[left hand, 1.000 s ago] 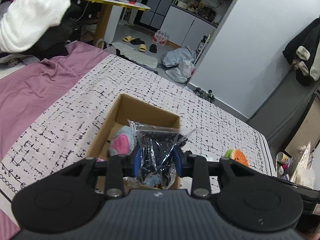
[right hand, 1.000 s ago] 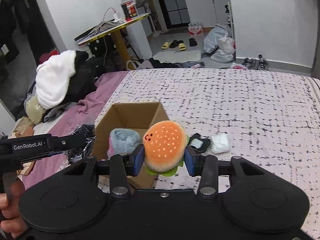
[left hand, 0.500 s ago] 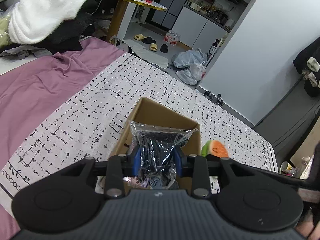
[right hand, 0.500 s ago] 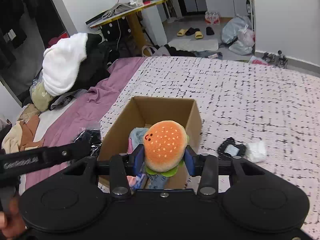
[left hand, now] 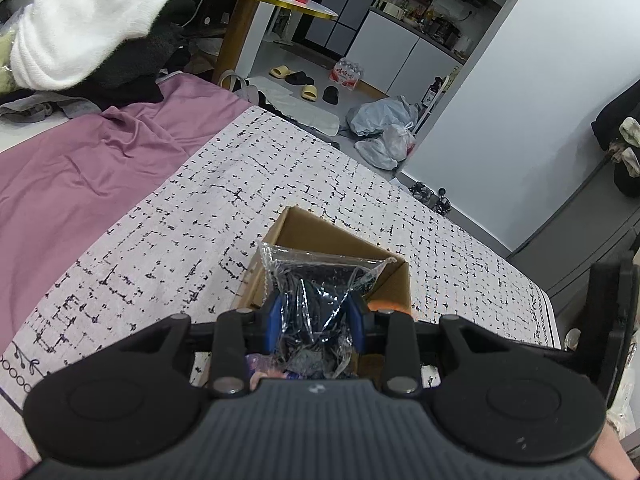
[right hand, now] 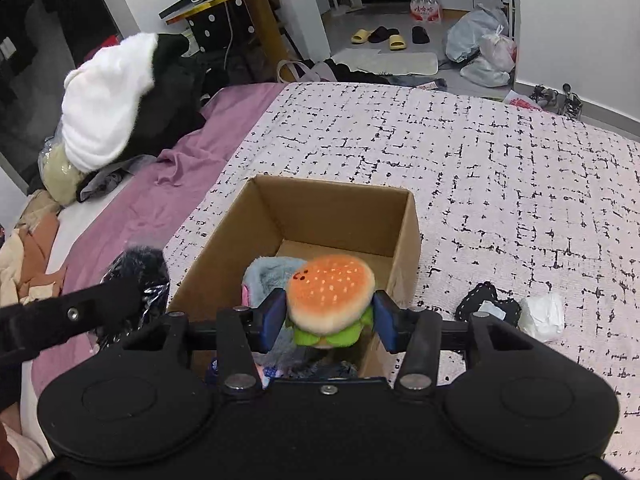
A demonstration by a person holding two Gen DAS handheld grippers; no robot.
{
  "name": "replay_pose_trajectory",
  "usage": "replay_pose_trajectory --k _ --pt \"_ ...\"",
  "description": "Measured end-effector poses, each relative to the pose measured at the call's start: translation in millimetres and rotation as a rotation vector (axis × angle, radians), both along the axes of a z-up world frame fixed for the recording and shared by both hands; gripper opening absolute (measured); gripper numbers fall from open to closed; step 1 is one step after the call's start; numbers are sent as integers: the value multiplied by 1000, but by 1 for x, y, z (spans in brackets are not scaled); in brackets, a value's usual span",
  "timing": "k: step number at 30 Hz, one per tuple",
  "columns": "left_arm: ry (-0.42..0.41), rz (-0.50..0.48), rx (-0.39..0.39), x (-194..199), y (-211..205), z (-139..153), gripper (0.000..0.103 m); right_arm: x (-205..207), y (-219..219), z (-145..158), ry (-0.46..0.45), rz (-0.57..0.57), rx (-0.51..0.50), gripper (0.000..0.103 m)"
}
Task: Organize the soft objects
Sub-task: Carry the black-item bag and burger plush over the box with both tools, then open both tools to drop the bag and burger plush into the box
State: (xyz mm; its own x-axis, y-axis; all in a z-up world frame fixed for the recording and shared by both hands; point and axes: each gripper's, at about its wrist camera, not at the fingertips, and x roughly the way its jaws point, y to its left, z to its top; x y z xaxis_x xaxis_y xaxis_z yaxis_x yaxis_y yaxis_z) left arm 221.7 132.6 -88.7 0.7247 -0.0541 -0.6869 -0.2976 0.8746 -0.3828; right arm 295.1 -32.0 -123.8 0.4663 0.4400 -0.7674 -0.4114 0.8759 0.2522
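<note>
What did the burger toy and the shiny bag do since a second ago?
Both moved in over the cardboard box: the burger toy now hangs above its open top, and the plastic bag sits nearer too. Both are still clamped in their jaws; the box stayed put.

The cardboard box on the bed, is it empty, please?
Not empty: the cardboard box already holds a fluffy blue-and-pink toy at its near end; its far floor is bare.

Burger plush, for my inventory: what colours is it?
Orange bun, green lettuce, on the burger plush; clearest in the right wrist view.
</note>
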Motion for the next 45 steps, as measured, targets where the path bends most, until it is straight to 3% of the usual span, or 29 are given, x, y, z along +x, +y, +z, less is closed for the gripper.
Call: replay_pose_trajectory --k 3,22,30,36,38,45 --pt "1 -5 -1 6 -1 0 33 0 -4 3 0 -10 14 65" --pt "41 -60 21 61 -6 -10 34 -22 -55 20 -22 -64 66 67" --pt "107 -75 53 95 -11 -24 35 -32 -81 12 -12 -125 63 68" --pt "160 -27 70 104 -7 -29 41 -39 -100 7 3 -165 63 69" --pt "144 -14 56 100 -4 -27 52 -40 -106 5 8 -175 61 69" --pt "117 -7 85 87 -9 -10 58 -46 -119 2 10 -197 79 70"
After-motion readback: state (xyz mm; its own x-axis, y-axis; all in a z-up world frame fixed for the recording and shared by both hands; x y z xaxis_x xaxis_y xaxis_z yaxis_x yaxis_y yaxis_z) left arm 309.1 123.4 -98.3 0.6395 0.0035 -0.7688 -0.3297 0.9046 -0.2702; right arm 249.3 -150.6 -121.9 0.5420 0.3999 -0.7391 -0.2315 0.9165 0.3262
